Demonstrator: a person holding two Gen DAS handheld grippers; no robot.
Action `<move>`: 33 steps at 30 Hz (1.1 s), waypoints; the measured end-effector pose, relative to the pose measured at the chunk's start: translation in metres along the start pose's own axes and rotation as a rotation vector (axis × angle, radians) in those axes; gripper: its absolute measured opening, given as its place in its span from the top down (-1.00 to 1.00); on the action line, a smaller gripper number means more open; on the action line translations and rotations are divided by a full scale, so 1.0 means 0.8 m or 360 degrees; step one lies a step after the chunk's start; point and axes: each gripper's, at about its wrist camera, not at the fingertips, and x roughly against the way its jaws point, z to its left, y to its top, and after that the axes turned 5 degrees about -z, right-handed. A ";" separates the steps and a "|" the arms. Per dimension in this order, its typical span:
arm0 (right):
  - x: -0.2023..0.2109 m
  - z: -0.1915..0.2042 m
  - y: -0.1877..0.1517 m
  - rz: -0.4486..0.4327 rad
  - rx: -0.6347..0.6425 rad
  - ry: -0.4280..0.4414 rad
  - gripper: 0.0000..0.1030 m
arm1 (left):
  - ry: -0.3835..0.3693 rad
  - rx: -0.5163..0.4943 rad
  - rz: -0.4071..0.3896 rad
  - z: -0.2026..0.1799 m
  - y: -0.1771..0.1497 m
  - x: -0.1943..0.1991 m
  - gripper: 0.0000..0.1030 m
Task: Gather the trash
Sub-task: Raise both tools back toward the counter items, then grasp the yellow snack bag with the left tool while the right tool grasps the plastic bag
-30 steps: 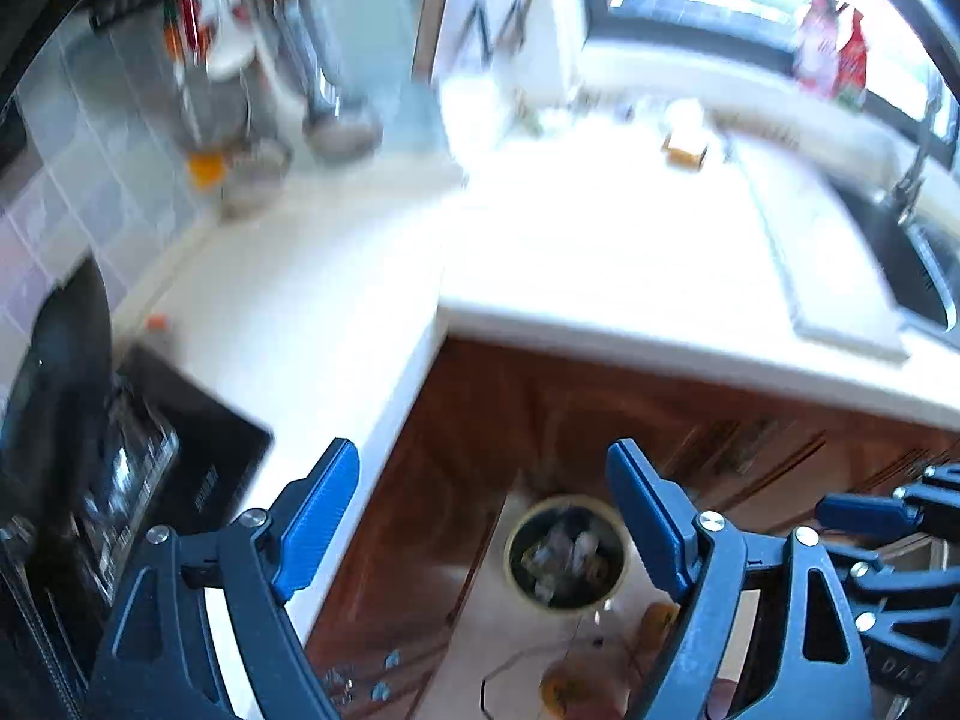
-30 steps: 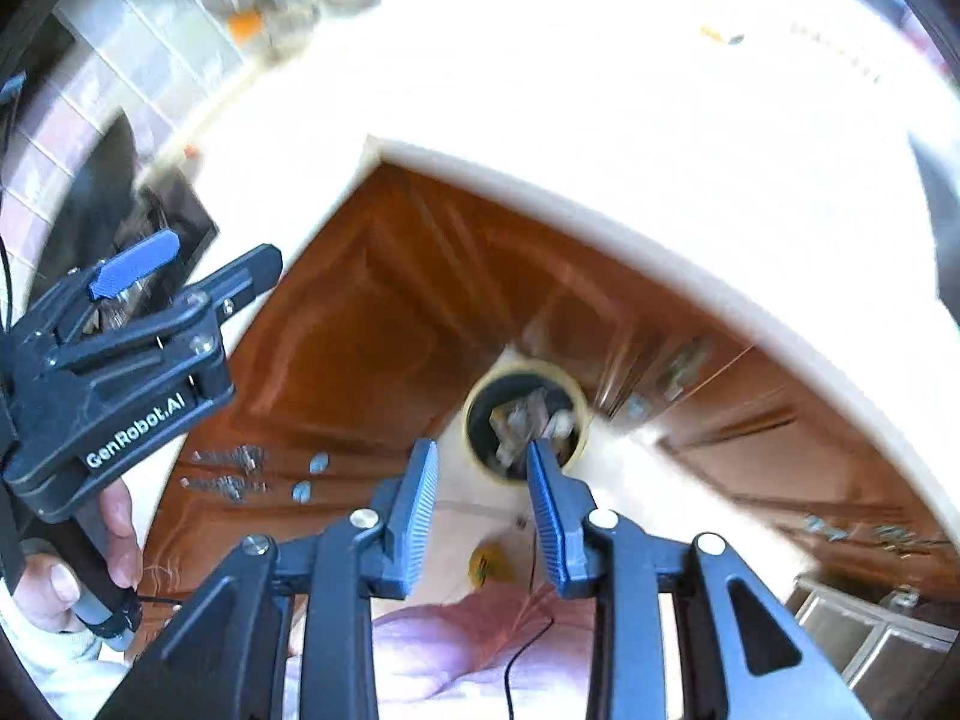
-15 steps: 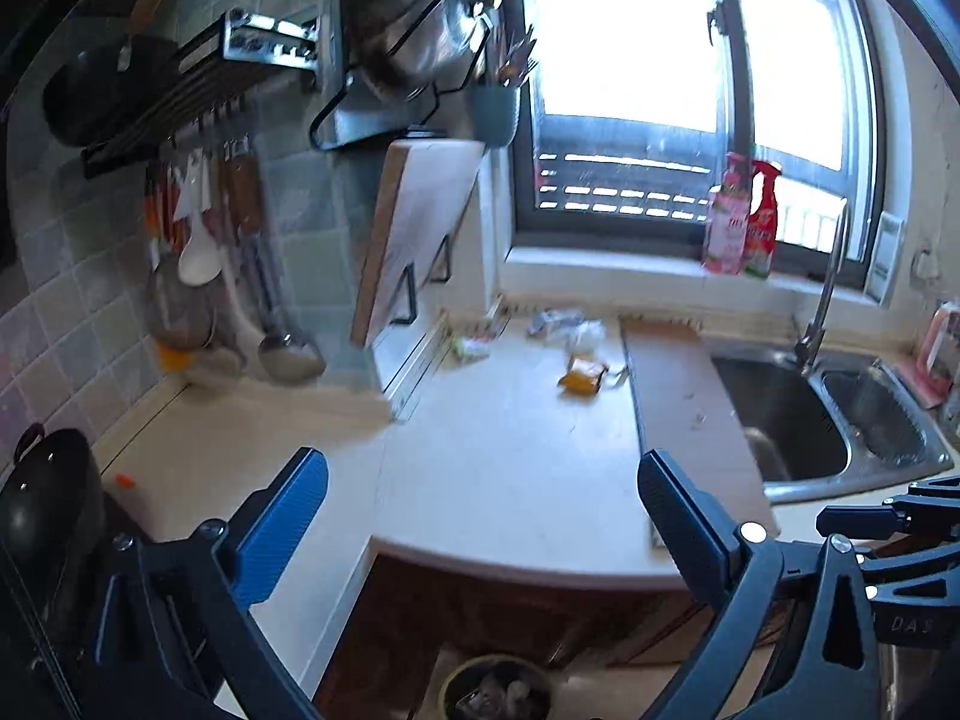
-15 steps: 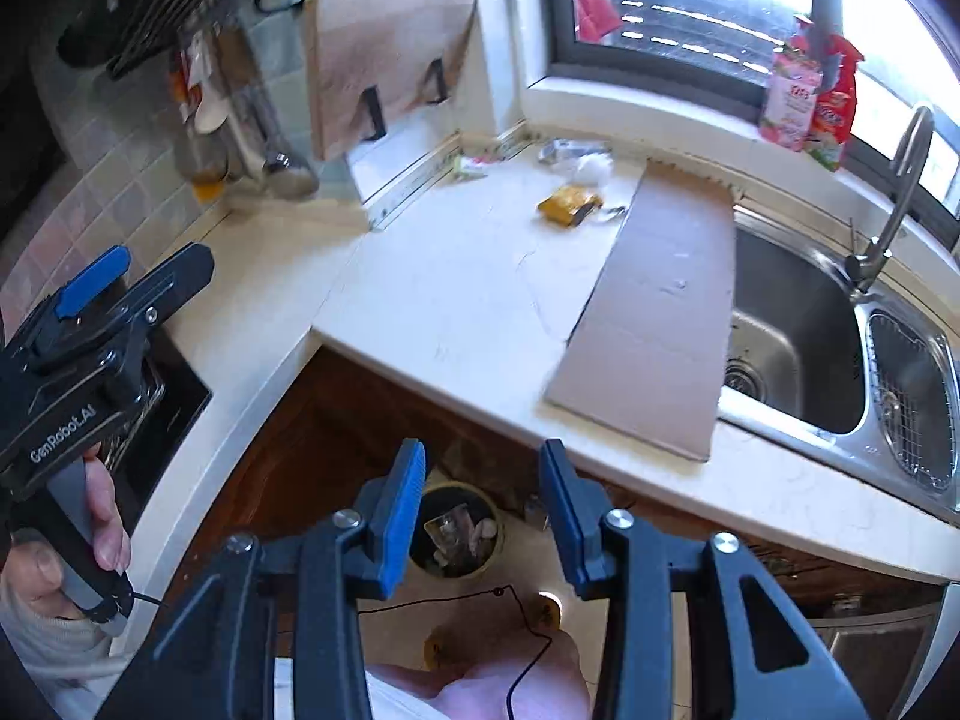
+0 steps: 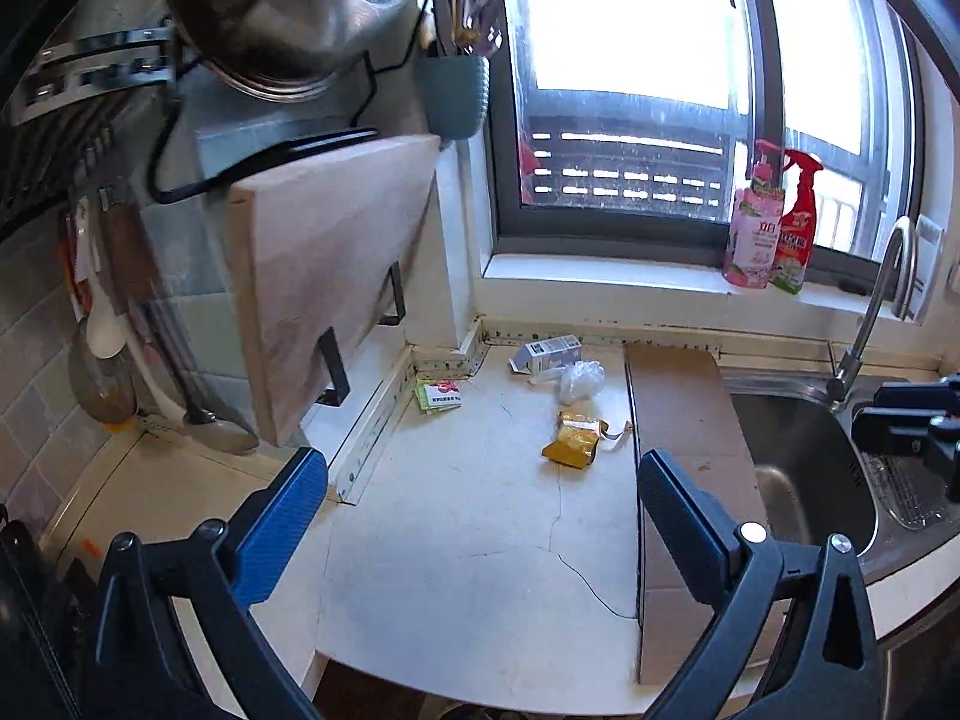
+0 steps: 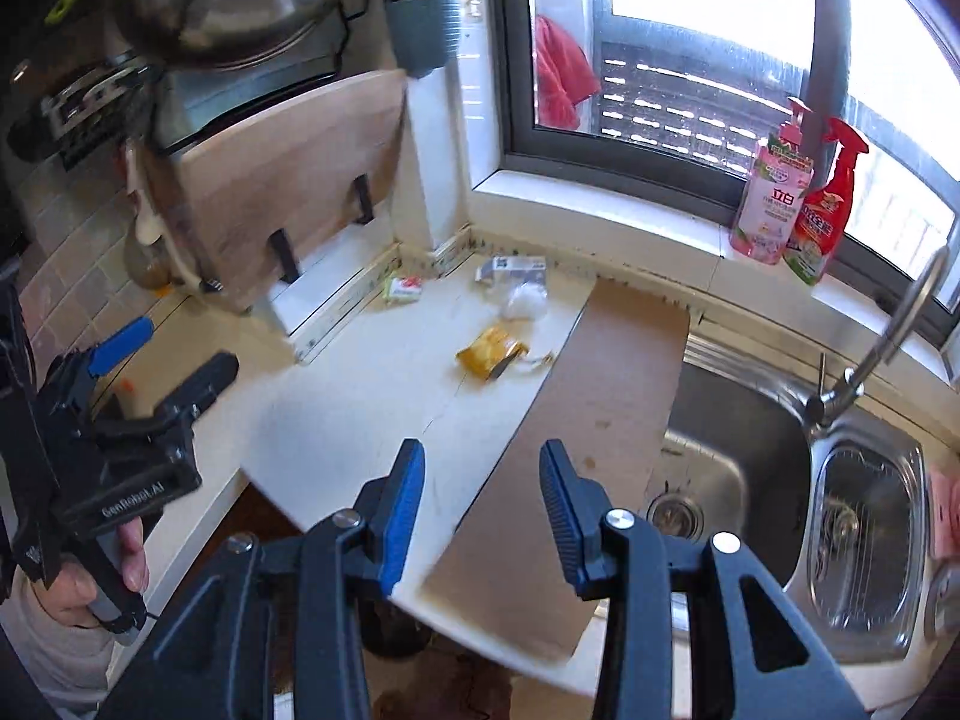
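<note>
Trash lies at the back of the white counter (image 5: 456,540): a yellow wrapper (image 5: 573,441) (image 6: 492,351), a crumpled clear bag (image 5: 579,378) (image 6: 525,300), a small white box (image 5: 549,353) (image 6: 510,269) and a green-and-white packet (image 5: 441,396) (image 6: 405,288). A cardboard sheet (image 5: 678,408) (image 6: 600,384) lies beside them, next to the sink. My left gripper (image 5: 480,468) (image 6: 180,348) hovers over the counter's front, wide open and empty. My right gripper (image 6: 483,450) is open and empty above the cardboard's near end. Both are well short of the trash.
A steel sink (image 6: 738,438) with a tap (image 6: 888,324) is on the right. Two spray bottles (image 5: 774,222) stand on the window sill. A wooden cutting board (image 5: 324,276) leans in a wall rack on the left, with a pot lid (image 5: 282,6) and hanging utensils (image 5: 102,312) nearby.
Both grippers rose from the bin on the floor to above the countertop, so the bin dropped out of view. The left jaws opened wider; the right jaws widened slightly.
</note>
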 end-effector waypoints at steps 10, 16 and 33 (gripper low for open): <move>-0.193 -0.113 0.090 0.0199 -0.0216 0.0175 0.22 | -0.0109 -0.0038 0.0393 -0.072 0.020 -0.245 -0.99; -0.311 -0.148 0.097 0.0346 -0.0335 0.0283 0.22 | -0.0110 0.0125 0.0561 -0.075 -0.004 -0.350 -0.99; -0.449 -0.171 0.115 0.0395 -0.0613 0.0476 0.21 | -0.0151 0.0242 0.0893 -0.104 -0.081 -0.460 -0.22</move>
